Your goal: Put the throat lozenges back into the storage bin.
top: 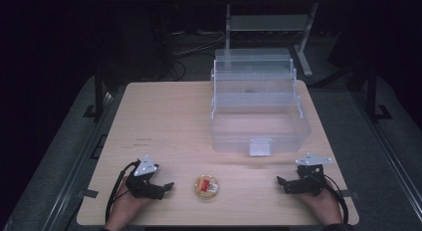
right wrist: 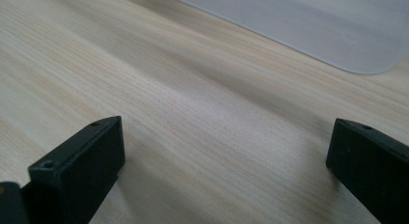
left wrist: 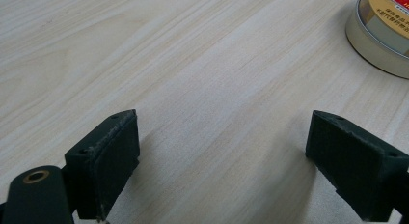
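A small round tin (top: 206, 187) with a yellow and red label lies near the table's front edge, between the two hands; its rim also appears at the top right of the left gripper view (left wrist: 381, 31). My left gripper (top: 168, 187) rests on the table left of the tin, open, nothing between its jaws (left wrist: 222, 156). My right gripper (top: 281, 183) rests at the front right, also open and empty (right wrist: 226, 161). A clear plastic box (top: 259, 121) with raised tiered trays stands open at the back right; its pale base corner (right wrist: 337, 35) lies ahead of the right gripper.
The light wooden table (top: 164, 121) has bare room on its left half and along the front. Beyond the table's far edge stand a metal frame (top: 268, 22) and cables on a dark floor.
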`<action>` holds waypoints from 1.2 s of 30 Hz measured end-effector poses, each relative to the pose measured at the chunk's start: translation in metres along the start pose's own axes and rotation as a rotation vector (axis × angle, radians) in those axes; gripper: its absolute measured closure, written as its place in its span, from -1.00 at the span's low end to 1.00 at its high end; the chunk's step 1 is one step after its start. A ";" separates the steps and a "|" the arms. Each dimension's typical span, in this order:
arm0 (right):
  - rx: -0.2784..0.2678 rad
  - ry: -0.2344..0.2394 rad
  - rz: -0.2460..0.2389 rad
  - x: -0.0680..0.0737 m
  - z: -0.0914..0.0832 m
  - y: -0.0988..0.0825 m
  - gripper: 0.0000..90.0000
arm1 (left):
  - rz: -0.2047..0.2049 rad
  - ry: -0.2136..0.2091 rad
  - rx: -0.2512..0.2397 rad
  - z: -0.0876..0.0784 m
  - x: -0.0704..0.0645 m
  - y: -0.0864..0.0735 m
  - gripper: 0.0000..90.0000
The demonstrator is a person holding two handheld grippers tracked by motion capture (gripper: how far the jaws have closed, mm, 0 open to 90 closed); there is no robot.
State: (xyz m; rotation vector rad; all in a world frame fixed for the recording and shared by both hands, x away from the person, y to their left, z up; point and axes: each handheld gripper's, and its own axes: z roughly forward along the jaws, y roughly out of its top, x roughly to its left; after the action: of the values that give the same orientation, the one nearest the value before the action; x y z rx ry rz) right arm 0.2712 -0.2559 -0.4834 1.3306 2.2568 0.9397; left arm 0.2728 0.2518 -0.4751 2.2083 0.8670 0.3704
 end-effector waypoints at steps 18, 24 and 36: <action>0.001 -0.001 0.001 0.000 0.000 0.000 -1.00 | 0.004 -0.003 0.005 -0.002 0.000 -0.001 -0.75; 0.001 -0.001 0.000 0.000 0.000 0.000 -1.00 | -0.001 0.000 0.014 -0.003 0.001 0.000 -0.73; 0.000 0.000 -0.001 0.000 0.000 0.000 -1.00 | -0.013 -0.010 0.036 -0.012 0.003 0.006 -0.72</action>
State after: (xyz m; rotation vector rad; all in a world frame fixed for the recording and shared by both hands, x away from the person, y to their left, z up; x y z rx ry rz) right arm 0.2712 -0.2560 -0.4834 1.3298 2.2571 0.9395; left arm 0.2720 0.2567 -0.4625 2.2342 0.8884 0.3401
